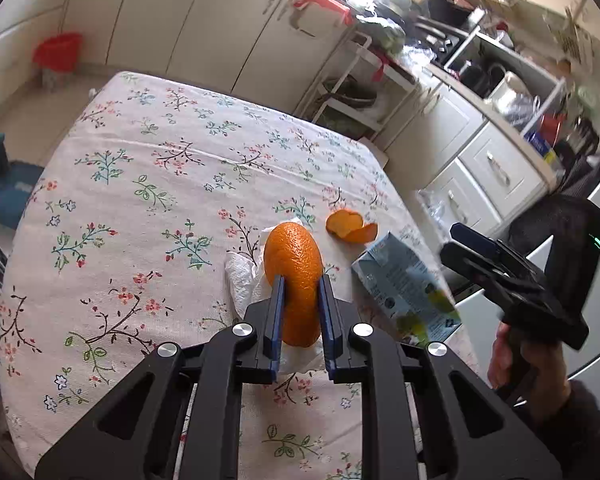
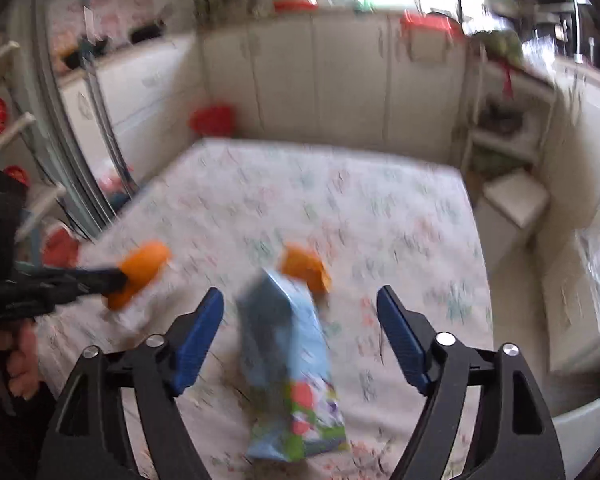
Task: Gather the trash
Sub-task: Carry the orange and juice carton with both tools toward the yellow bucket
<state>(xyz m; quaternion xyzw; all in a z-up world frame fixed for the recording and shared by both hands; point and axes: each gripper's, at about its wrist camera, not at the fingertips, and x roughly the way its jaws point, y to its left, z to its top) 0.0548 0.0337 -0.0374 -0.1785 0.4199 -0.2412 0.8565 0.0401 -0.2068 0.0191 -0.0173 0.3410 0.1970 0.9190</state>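
The large orange peel (image 1: 296, 280) is clamped between the blue pads of the left hand-held gripper (image 1: 300, 308), raised a little above a crumpled white paper napkin (image 1: 242, 280) on the bench (image 1: 140, 184), which has a flowered cloth. A smaller curled peel (image 1: 350, 226) lies just behind it on the cloth. To its right lies a light blue juice carton (image 2: 288, 364) on its side. The right hand-held gripper (image 2: 300, 336) hangs over this carton with its jaws spread wide, not touching it. This view is blurred.
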